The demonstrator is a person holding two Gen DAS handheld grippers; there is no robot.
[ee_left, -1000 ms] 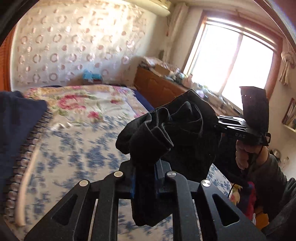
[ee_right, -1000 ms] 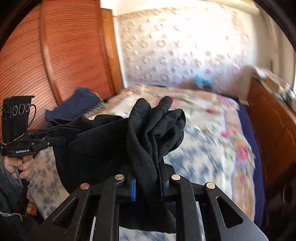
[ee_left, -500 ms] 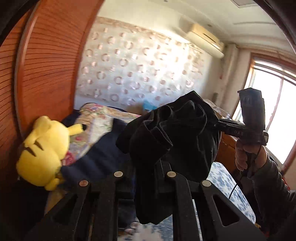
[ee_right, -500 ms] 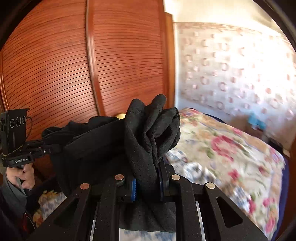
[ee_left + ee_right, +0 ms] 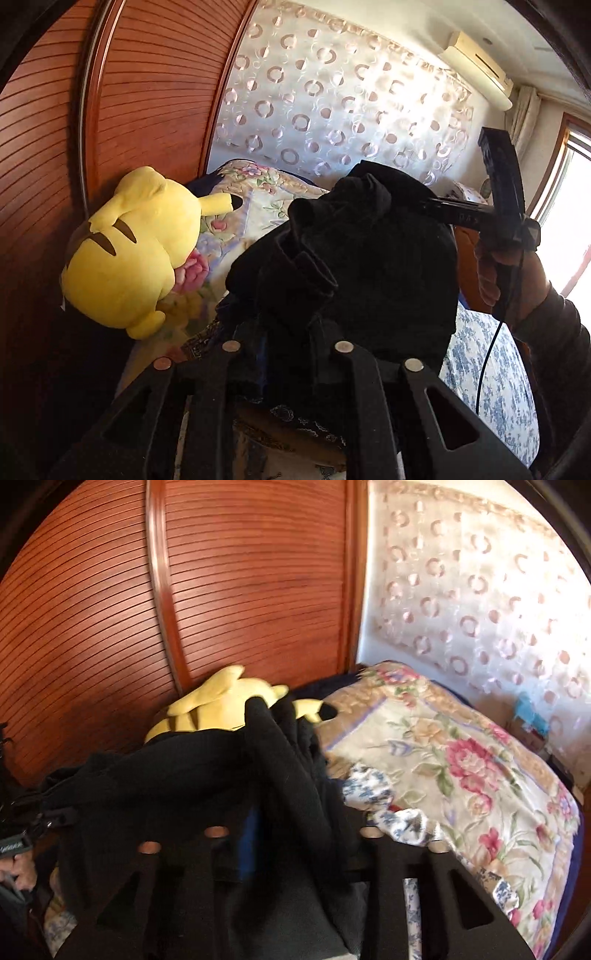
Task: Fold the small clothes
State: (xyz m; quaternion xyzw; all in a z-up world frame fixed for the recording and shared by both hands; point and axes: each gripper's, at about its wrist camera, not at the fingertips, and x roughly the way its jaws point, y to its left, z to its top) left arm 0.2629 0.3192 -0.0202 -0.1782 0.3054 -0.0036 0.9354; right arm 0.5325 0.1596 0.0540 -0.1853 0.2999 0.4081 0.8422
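Garment: a black garment (image 5: 369, 266) is bunched up and held above the bed (image 5: 461, 775), stretched between both tools.
Left tool (image 5: 288, 343): jaws are opening, black cloth still between them.
Right tool (image 5: 291, 834): jaws are opening wider, cloth draped through the gap.
Edges: yellow plush toy (image 5: 136, 251) and slatted wooden wardrobe door (image 5: 221, 590) are close behind.
Open room: the floral quilt lies bare to the right.

Swung from window toward wooden wardrobe (image 5: 240, 590) | yellow plush toy (image 5: 136, 247) now at 9 o'clock | right gripper (image 5: 291, 834) opening, black garment (image 5: 207, 775) apparently loose between | left gripper (image 5: 288, 347) opening, cloth between
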